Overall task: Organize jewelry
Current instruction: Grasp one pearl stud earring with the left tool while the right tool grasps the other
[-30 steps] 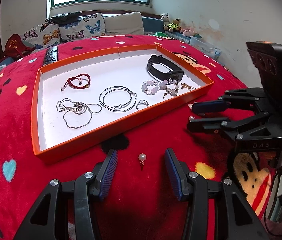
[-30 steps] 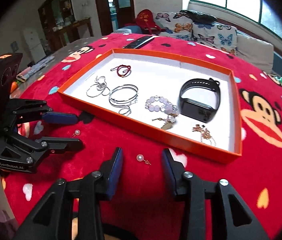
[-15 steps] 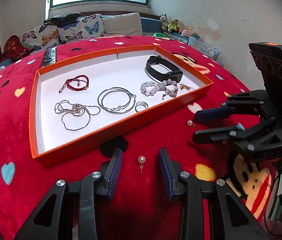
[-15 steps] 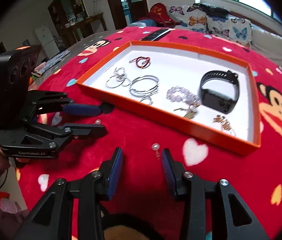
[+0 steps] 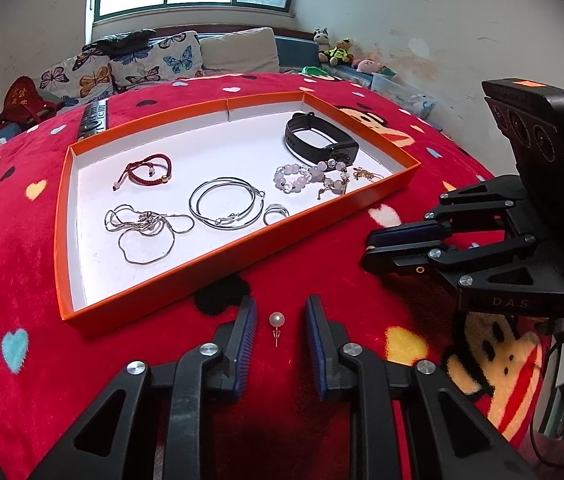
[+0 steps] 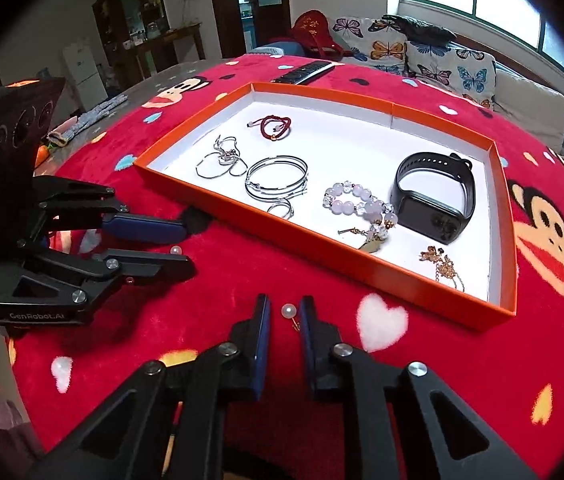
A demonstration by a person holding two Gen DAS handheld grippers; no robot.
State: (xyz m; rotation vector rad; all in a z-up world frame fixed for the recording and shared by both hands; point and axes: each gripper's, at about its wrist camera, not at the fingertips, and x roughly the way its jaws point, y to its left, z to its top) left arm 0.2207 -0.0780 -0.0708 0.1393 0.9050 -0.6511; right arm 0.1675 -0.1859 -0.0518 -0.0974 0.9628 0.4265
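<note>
Two pearl stud earrings lay on the red blanket, outside the orange tray (image 5: 241,254): one pearl stud (image 5: 276,320), post toward the camera, and the other pearl stud (image 6: 289,312), just beside the tray's near wall.

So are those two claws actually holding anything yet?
Not yet: both are closing, the left gripper and right gripper each around a pearl earring, neither visibly pinched.

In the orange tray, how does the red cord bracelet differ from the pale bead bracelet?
The red cord bracelet is a thin dark-red cord with one gold bead; the pale bead bracelet is a string of chunky pale and clear beads with a dangling charm. The red cord bracelet lies alone; the pale bead bracelet lies up against the black watch. Both lie flat inside the orange tray.
</note>
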